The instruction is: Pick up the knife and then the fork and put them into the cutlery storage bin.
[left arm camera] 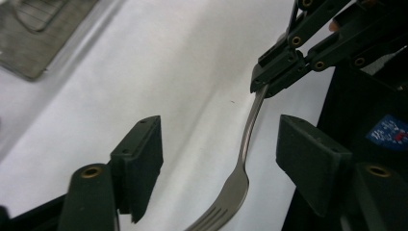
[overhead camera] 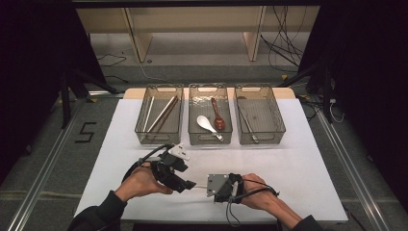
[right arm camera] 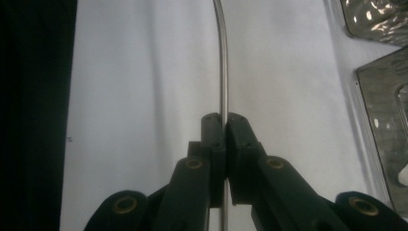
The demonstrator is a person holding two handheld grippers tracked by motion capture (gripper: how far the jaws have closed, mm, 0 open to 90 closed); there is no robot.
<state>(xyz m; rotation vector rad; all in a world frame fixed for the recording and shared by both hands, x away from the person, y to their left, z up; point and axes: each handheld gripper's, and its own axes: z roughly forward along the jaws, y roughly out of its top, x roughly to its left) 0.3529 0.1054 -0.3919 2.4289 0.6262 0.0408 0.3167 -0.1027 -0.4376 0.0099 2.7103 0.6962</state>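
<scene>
A metal fork [overhead camera: 201, 186] hangs just above the white table [overhead camera: 288, 163] near its front edge, between my two grippers. My right gripper [overhead camera: 210, 186] is shut on the fork's handle, and in the right gripper view my right gripper [right arm camera: 224, 124] pinches the thin handle [right arm camera: 221, 57], which runs up and away. My left gripper [overhead camera: 189, 184] faces it from the left, open. In the left gripper view my left gripper [left arm camera: 221, 151] has its jaws spread on either side of the fork [left arm camera: 238, 180]; its tines point toward the camera. Neither jaw touches it.
Three clear bins stand in a row at the back. The left bin [overhead camera: 156, 138] holds chopsticks [overhead camera: 162, 113], the middle bin [overhead camera: 202, 139] a white spoon [overhead camera: 206, 123] and a brown spoon [overhead camera: 217, 115], and the right bin [overhead camera: 269, 137] one metal utensil [overhead camera: 247, 123]. Bare table lies between the bins and my grippers.
</scene>
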